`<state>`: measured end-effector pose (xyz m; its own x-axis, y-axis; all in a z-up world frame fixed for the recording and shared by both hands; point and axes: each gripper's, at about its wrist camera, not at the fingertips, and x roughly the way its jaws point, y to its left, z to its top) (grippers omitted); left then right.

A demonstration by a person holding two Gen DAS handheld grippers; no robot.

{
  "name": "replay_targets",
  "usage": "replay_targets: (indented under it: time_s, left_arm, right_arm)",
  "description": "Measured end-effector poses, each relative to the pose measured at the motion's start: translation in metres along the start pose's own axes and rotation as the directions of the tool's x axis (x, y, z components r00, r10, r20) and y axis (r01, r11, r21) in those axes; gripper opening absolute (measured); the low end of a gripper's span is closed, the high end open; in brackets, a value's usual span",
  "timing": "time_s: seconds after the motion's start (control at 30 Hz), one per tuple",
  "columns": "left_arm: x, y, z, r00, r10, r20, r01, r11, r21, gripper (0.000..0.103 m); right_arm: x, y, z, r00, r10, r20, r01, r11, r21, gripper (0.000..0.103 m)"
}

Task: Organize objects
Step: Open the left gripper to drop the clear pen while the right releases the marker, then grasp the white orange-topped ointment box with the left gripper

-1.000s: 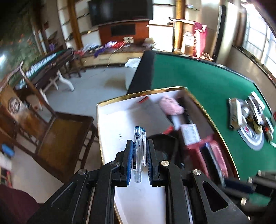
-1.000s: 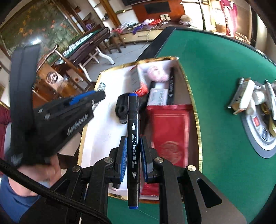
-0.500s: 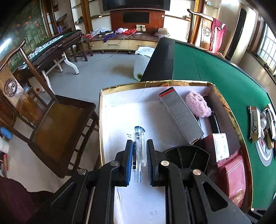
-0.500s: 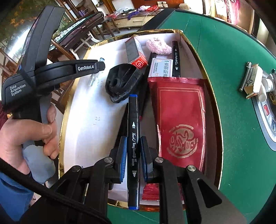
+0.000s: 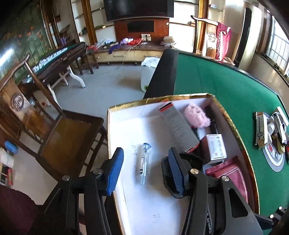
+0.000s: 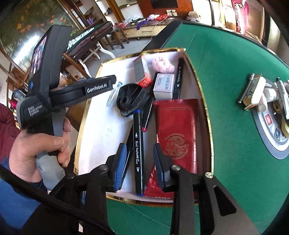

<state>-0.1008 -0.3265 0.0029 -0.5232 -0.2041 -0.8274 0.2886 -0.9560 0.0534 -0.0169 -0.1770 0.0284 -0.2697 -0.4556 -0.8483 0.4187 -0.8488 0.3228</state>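
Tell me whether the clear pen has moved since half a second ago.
Yes. The clear pen has left the left tool, whose jaws now stand open, and lies on the white floor of the gold-rimmed box.

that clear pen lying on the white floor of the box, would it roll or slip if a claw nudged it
Probably rolls: the clear pen looks like a round barrel lying flat on the smooth white box floor, nothing touching it. Its glossy plastic may slip between pads. It looks thin and light, so a slight sideways nudge should move it.

A grey floor point(image 5: 101, 90) spread toward a far wall with a dark television point(image 5: 138, 7) above a low cabinet point(image 5: 130, 52) (strewn with clutter). A wooden chair point(image 5: 66, 137) stood near left; windows point(image 5: 279, 47) lit the right side.
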Motion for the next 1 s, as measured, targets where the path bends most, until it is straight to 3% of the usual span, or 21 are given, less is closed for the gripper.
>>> replay_targets:
  time_s: [0.23,0.33,0.37,0.47,0.53,0.6,0.7,0.8,0.9,0.97,1.0]
  left_arm:
    - [-0.03,-0.026,0.014,0.997,-0.068,0.037,0.067,0.997,0.023,0.046]
    - [-0.053,-0.053,0.024,0.991,-0.108,0.075,0.103,0.992,0.069,0.046]
    - [-0.059,-0.063,0.028,0.988,-0.131,0.083,0.124,0.989,0.085,0.046]
    - [-0.069,-0.096,0.036,0.977,-0.198,0.08,0.186,0.972,0.141,0.046]
    - [-0.067,-0.123,0.037,0.969,-0.239,0.056,0.225,0.956,0.189,0.046]
    - [-0.059,-0.153,0.038,0.962,-0.271,0.016,0.259,0.935,0.243,0.046]
    - [-0.04,-0.189,0.042,0.951,-0.304,-0.047,0.305,0.909,0.284,0.046]
    - [-0.016,-0.217,0.047,0.941,-0.313,-0.128,0.336,0.902,0.271,0.045]
    - [0.009,-0.242,0.053,0.923,-0.337,-0.187,0.378,0.888,0.261,0.045]
    - [0.026,-0.261,0.057,0.895,-0.373,-0.244,0.43,0.868,0.247,0.045]
    - [0.032,-0.272,0.058,0.891,-0.376,-0.254,0.435,0.867,0.243,0.045]
  right_arm:
    - [-0.045,-0.034,0.0,0.998,-0.008,0.064,0.005,0.999,0.05,0.03]
    - [-0.095,-0.068,0.012,0.985,-0.093,0.147,0.08,0.993,0.092,0.029]
    - [-0.12,-0.08,0.017,0.974,-0.13,0.186,0.11,0.988,0.113,0.029]
    - [-0.206,-0.109,0.027,0.907,-0.211,0.363,0.155,0.972,0.179,0.033]
    - [-0.247,-0.125,0.024,0.862,-0.266,0.432,0.187,0.958,0.218,0.062]
    - [-0.26,-0.14,0.012,0.848,-0.298,0.438,0.204,0.947,0.25,0.065]
    - [-0.244,-0.168,-0.013,0.877,-0.305,0.371,0.2,0.934,0.295,0.065]
    - [-0.221,-0.198,-0.044,0.915,-0.277,0.294,0.157,0.915,0.373,0.065]
    - [-0.208,-0.222,-0.074,0.931,-0.271,0.245,0.147,0.892,0.427,0.065]
    - [-0.208,-0.235,-0.09,0.937,-0.274,0.218,0.154,0.881,0.448,0.065]
    - [-0.21,-0.242,-0.1,0.939,-0.276,0.205,0.158,0.875,0.458,0.065]
